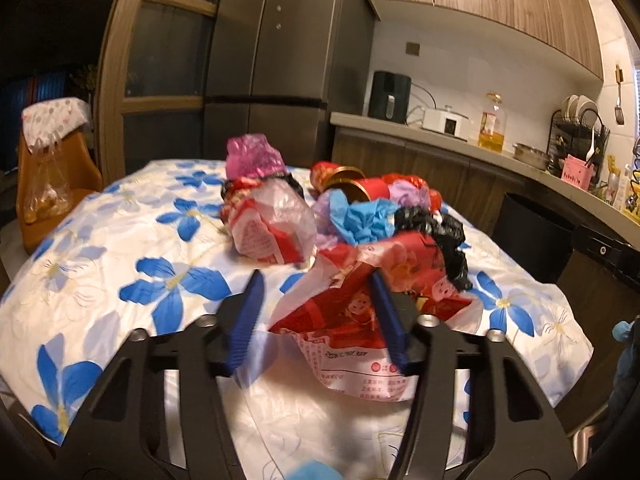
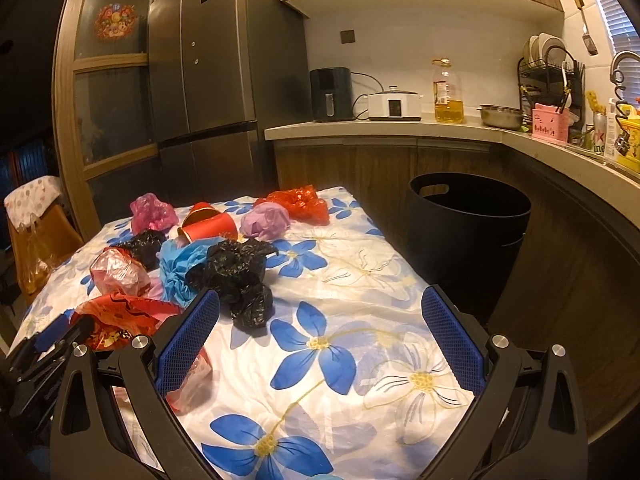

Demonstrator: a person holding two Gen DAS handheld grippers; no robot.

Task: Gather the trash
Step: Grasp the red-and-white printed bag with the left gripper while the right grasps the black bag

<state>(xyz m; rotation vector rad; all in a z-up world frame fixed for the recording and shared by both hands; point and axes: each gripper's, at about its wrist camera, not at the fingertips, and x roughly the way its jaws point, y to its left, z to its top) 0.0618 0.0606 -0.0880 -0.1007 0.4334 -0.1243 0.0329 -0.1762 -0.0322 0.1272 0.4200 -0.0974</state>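
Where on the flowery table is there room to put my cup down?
The near right part of the tablecloth, between the black crumpled bag and the table edge by the black bin, is bare. The far left is crowded with bags and a red can.

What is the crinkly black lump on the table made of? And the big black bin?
The black lump looks like thin plastic film, probably a scrunched bag: glossy, with many sharp creases. The bin seems to be hard moulded plastic: smooth matt walls and a cut-out handle hole, though the picture cannot settle it.
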